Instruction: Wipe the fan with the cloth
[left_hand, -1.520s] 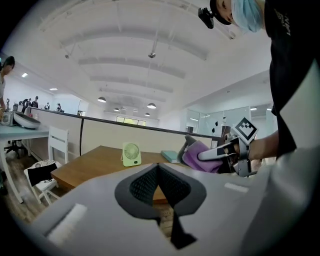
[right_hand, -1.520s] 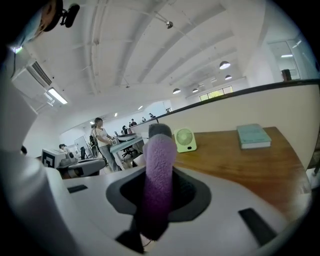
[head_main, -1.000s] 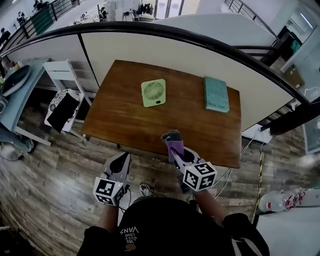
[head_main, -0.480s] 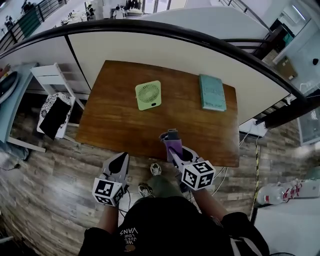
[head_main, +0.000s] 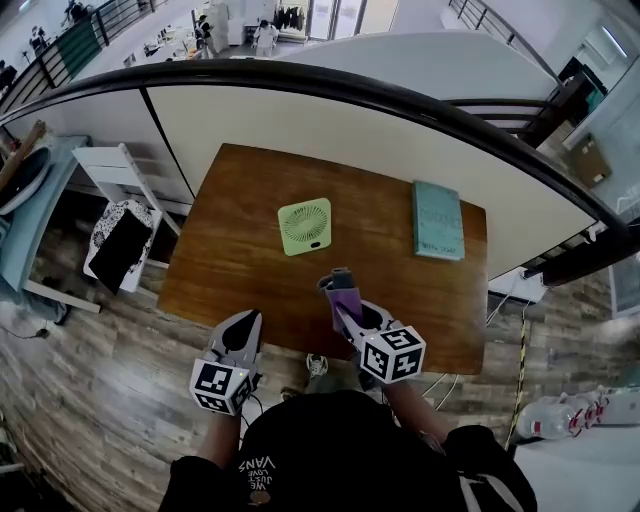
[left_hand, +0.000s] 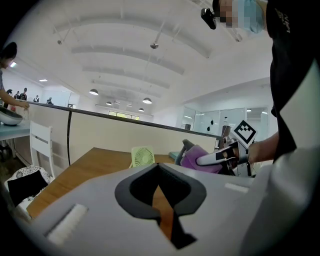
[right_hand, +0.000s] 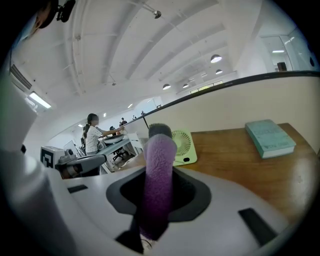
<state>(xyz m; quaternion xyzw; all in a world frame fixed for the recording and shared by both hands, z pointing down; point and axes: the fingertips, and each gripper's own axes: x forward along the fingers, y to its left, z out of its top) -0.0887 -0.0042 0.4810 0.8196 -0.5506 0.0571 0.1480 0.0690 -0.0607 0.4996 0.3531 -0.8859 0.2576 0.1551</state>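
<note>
A light green square fan (head_main: 305, 226) lies flat in the middle of the brown wooden table (head_main: 230, 260); it also shows in the gripper views (left_hand: 143, 156) (right_hand: 184, 146). My right gripper (head_main: 342, 287) (right_hand: 160, 136) hangs above the table's near part, short of the fan, shut on a purple cloth (head_main: 348, 297) (right_hand: 158, 190) that sticks up between its jaws. The left gripper view catches that cloth (left_hand: 196, 157) from the side. My left gripper (head_main: 244, 324) (left_hand: 159, 172) hovers off the table's front edge, over the floor, shut with nothing in it.
A teal book (head_main: 437, 220) (right_hand: 270, 137) lies at the table's right rear. A white partition (head_main: 330, 120) backs the table. A white chair (head_main: 125, 225) with a dark patterned cushion stands to the left. A cable (head_main: 520, 340) runs along the floor at right.
The table and fan have slid lower and nearer in the head view as the person closed in. Both grippers keep the same pose; the cloth stays clamped.
</note>
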